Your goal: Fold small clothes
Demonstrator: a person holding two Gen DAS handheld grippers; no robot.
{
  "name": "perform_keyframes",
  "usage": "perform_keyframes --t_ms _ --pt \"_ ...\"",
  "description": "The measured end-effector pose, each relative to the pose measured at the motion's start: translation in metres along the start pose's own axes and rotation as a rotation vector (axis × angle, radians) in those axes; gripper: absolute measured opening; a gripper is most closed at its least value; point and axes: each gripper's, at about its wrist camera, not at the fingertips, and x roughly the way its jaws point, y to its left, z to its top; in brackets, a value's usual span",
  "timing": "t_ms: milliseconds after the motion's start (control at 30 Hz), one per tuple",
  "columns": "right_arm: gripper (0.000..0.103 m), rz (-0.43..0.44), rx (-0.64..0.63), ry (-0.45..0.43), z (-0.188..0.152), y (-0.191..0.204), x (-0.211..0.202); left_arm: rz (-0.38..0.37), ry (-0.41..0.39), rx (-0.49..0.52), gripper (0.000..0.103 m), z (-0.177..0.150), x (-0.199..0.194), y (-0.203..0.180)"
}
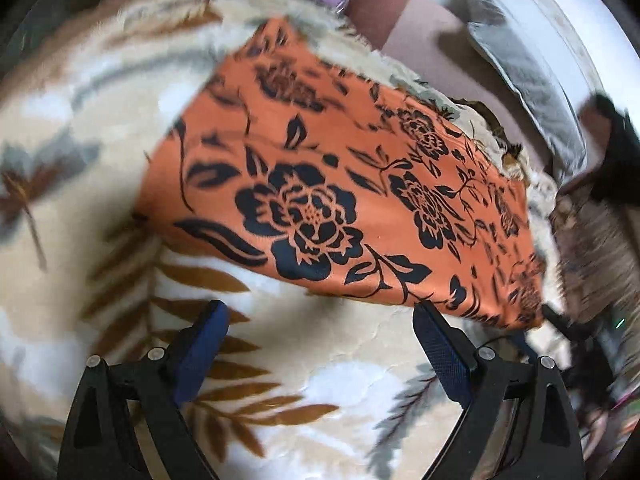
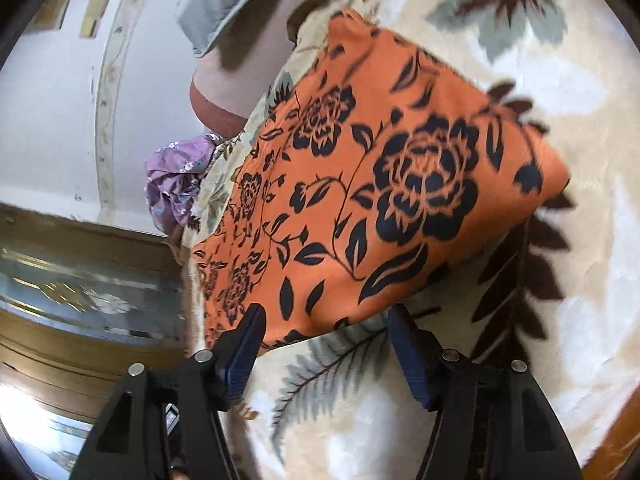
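Observation:
An orange cloth with black flower print (image 1: 344,200) lies folded into a flat rectangle on a cream fleece blanket (image 1: 120,128). My left gripper (image 1: 320,316) is open and empty, its fingers just short of the cloth's near edge. The same cloth shows in the right wrist view (image 2: 380,184). My right gripper (image 2: 324,320) is open, its fingertips at the cloth's near edge, holding nothing. The other gripper's tip (image 1: 560,320) shows at the cloth's right corner.
The blanket (image 2: 560,320) has leaf and flower prints. A grey pillow (image 1: 520,72) lies beyond the bed edge, and a purple cloth (image 2: 176,184) is bunched at the far side. A wood and glass cabinet (image 2: 80,292) stands beside the bed.

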Motion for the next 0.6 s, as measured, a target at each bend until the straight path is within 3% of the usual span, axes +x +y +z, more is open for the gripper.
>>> perform_keyframes --t_ms 200,433,500,567,600 --pt "0.068 0.018 0.070 -0.021 0.010 -0.014 0.011 -0.076 -0.051 -0.097 0.093 0.016 0.004 0.010" --pt "0.068 0.054 0.056 -0.168 0.032 -0.017 0.011 -0.168 -0.214 -0.134 0.093 0.025 0.010 0.020" --pt "0.068 0.073 0.026 -0.213 0.036 -0.017 0.008 -0.188 -0.266 -0.124 0.077 0.027 0.010 0.022" --pt "0.068 0.036 -0.020 -0.238 0.038 -0.013 0.011 -0.167 -0.292 -0.097 0.062 0.028 0.011 0.021" --pt "0.067 0.014 -0.030 -0.241 0.038 -0.012 0.015 -0.157 -0.297 -0.085 0.060 0.029 0.013 0.020"
